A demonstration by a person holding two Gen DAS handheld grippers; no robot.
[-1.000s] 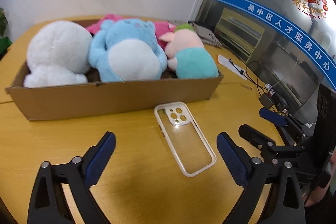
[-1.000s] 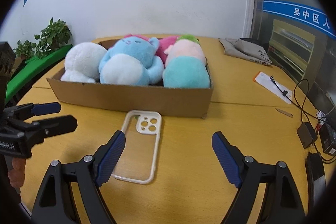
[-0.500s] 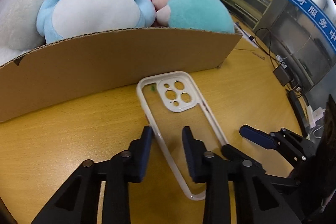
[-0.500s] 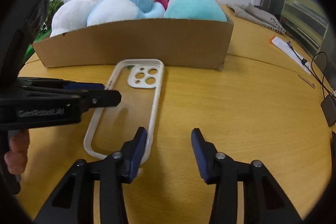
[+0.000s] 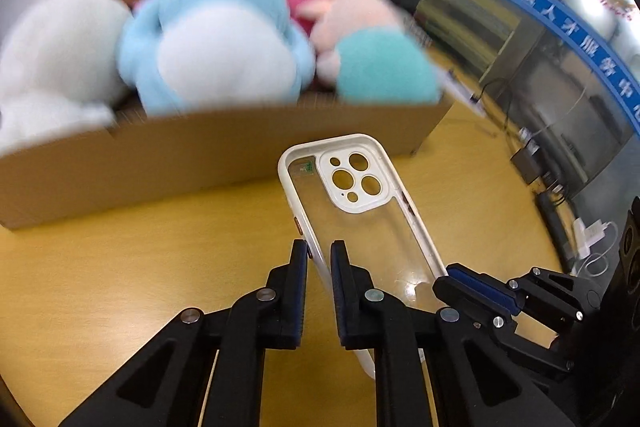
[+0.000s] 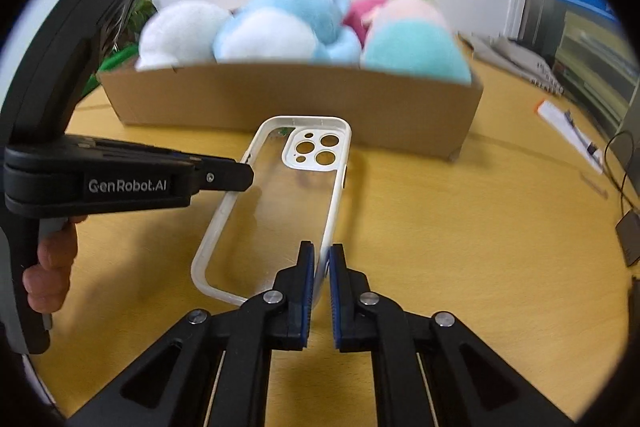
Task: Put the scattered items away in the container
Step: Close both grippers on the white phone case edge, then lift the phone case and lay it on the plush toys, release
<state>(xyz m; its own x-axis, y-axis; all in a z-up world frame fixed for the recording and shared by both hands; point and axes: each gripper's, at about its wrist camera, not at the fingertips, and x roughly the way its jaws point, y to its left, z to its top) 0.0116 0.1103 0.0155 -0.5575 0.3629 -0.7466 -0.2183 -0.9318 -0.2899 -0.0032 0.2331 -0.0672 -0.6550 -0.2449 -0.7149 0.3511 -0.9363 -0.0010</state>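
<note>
Because both grips bear only on thin rims, the phone case (image 5: 352,211) may twist or slip free if the hands diverge. Left gripper (image 5: 319,259) pinches one long edge, right gripper (image 6: 319,263) the other. Case: clear-backed, white-framed, just before the cardboard box (image 6: 280,99) on the table (image 6: 460,247).

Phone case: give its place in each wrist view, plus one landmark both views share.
Left wrist: the phone case lies centre, running right and down, its left rim pinched by the left gripper.
Right wrist: centre-left, its right rim pinched by the right gripper.
Shared landmark: the cardboard box of plush toys right behind it.
</note>
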